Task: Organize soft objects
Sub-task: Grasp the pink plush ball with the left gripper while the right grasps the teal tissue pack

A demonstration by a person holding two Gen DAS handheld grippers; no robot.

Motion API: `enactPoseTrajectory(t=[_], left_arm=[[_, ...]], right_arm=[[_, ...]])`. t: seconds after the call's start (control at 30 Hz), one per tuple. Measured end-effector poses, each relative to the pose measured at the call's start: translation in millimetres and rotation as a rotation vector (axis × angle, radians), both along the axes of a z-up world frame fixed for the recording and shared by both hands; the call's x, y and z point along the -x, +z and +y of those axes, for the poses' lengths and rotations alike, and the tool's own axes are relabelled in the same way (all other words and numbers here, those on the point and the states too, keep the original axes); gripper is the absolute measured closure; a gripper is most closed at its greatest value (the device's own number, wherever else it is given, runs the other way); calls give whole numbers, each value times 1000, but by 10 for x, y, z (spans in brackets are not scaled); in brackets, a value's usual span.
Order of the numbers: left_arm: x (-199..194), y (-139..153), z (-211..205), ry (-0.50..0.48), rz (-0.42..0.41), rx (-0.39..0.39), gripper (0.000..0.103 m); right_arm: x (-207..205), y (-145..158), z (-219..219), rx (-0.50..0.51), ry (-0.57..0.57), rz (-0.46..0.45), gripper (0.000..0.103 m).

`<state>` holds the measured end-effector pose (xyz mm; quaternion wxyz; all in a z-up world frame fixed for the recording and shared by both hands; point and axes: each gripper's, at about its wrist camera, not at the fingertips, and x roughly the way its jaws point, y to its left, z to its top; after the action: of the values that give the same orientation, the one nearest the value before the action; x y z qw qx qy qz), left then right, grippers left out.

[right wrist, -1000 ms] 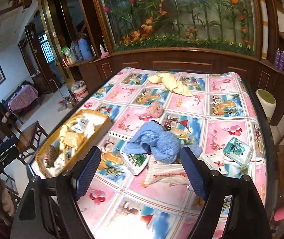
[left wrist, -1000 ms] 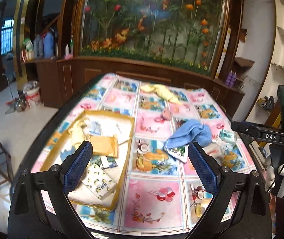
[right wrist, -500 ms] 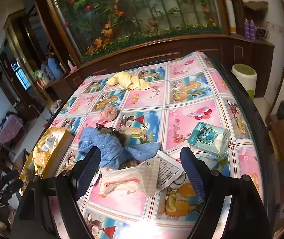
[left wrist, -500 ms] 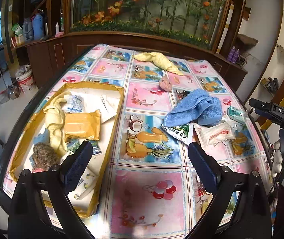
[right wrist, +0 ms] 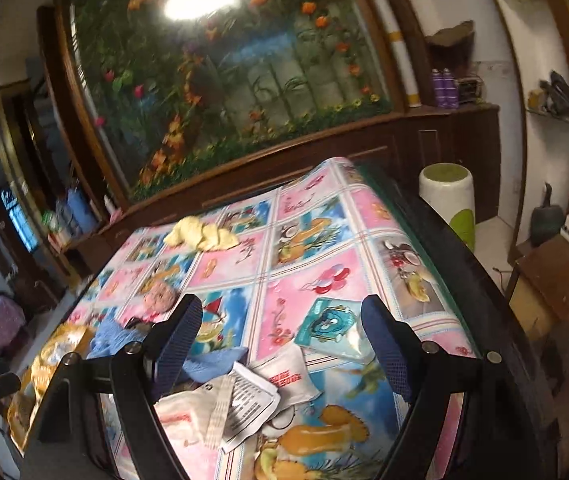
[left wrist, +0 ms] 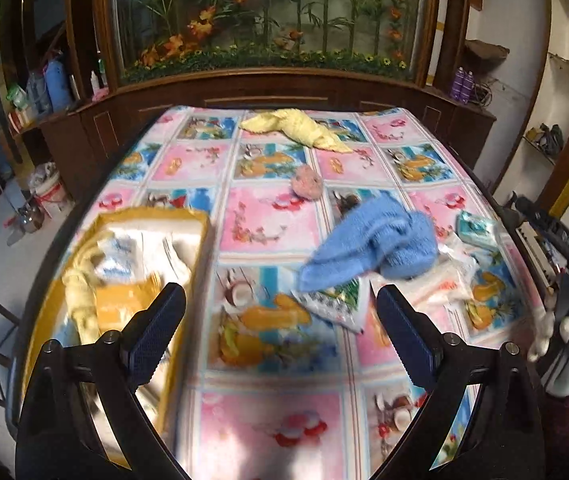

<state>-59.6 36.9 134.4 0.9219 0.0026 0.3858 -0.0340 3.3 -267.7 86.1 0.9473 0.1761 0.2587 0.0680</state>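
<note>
A blue towel [left wrist: 376,242] lies crumpled right of the table's middle, over white plastic packets [left wrist: 444,280]. Beyond it sit a small pink puff [left wrist: 307,182] and a yellow cloth [left wrist: 300,128] near the far edge. A yellow tray [left wrist: 200,224] at the left holds a yellow cloth, an orange packet and white packets. My left gripper [left wrist: 280,320] hangs open above the tablecloth between tray and towel, holding nothing. My right gripper [right wrist: 280,330] is open and empty above a teal tissue pack [right wrist: 326,328] and white packets [right wrist: 240,400]; the blue towel [right wrist: 116,338] lies left of it.
The table [right wrist: 456,264] wears a glossy pink and blue picture cloth. A white and green stool [right wrist: 450,204] stands past its right edge. Dark wooden cabinets and a flower mural line the back wall. In the left wrist view a gloved hand [left wrist: 564,344] holds the other gripper at right.
Both grippers have moved in lower over the table. The left view now centres between tray and towel; the right view has rolled and swung right, onto the teal pack. Jaws stay wide.
</note>
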Motion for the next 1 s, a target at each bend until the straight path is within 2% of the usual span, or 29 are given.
enactPoseTrajectory(t=[0.2,0.33,0.4,0.47,0.57,0.7,0.77,0.8,0.83,0.87,0.9,1.0], left_arm=[[-692,-108,-41,-25,61,38,6],[-1259,-292,-8,-1,141,194,6],[-1574,-391,-18,3,156,257,6],[-1911,-528,-80,-7,179,252,6],[-2282,-739,-168,-27,196,203,6],[-2543,-1008,-225,-49,242,163,6],[-2587,-1137,-284,-66,293,128,16],[-2556,-1123,-328,-73,261,71,34],[-2542,-1115,-360,-109,267,69,69],[-2532,-1092,-352,-125,272,94,78],[-2519,-1059,-314,-119,280,134,78],[-2409,-890,-199,-95,230,170,78]], right_arm=[[-164,-145,-142,-47,-15,85,21],[-170,-215,-108,-66,12,124,21],[-172,-231,-92,-64,21,134,21],[-165,-234,-91,-63,24,137,21],[-168,-253,-88,-65,20,150,21],[-225,-302,-63,-66,32,185,21],[-235,-311,-49,-58,31,193,21],[-235,-313,-50,-55,27,193,21],[-228,-309,-58,-50,19,191,21],[-215,-304,-68,-48,11,186,21],[-210,-301,-80,-46,2,181,21],[-189,-292,-128,-45,-38,166,21]])
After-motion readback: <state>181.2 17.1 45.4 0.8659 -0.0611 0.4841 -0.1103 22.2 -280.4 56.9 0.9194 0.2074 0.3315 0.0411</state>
